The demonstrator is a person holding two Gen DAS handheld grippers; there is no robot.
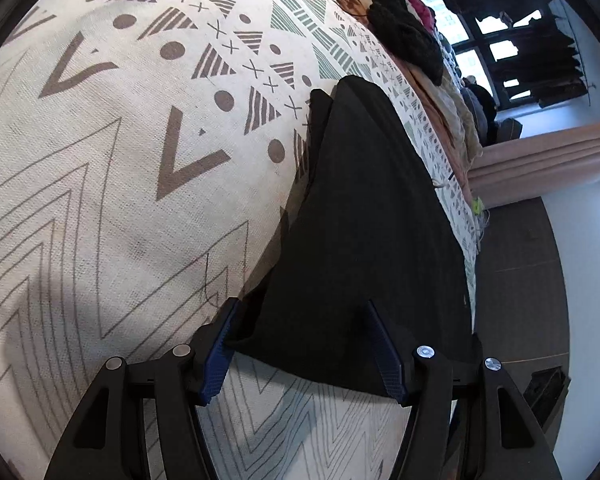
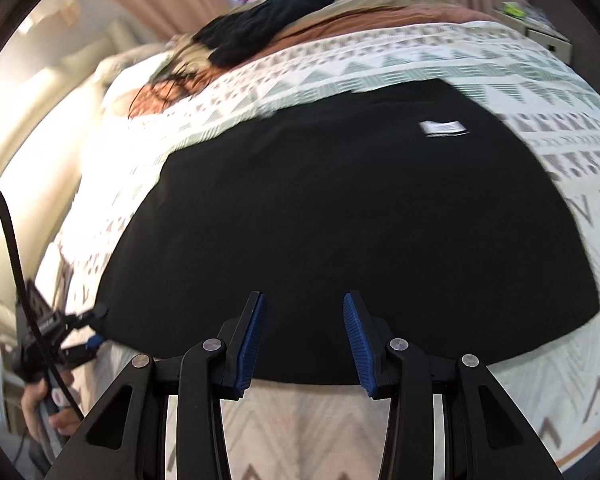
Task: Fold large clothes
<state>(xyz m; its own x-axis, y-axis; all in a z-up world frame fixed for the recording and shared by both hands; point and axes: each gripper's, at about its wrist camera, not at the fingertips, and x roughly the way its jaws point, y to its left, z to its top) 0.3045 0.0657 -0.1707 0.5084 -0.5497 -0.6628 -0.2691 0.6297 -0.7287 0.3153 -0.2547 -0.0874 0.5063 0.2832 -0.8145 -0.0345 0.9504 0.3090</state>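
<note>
A black garment lies flat and folded on the patterned bedspread, its near edge towards both grippers. The left gripper stands part open astride one near corner, its pads clear of the cloth as far as I can tell. The right gripper hangs part open over the near edge, holding nothing. If either closes too shallow, it may catch only the top layer and pull the fold apart; the blurred right view suggests haste, which could skew the fold.
</note>
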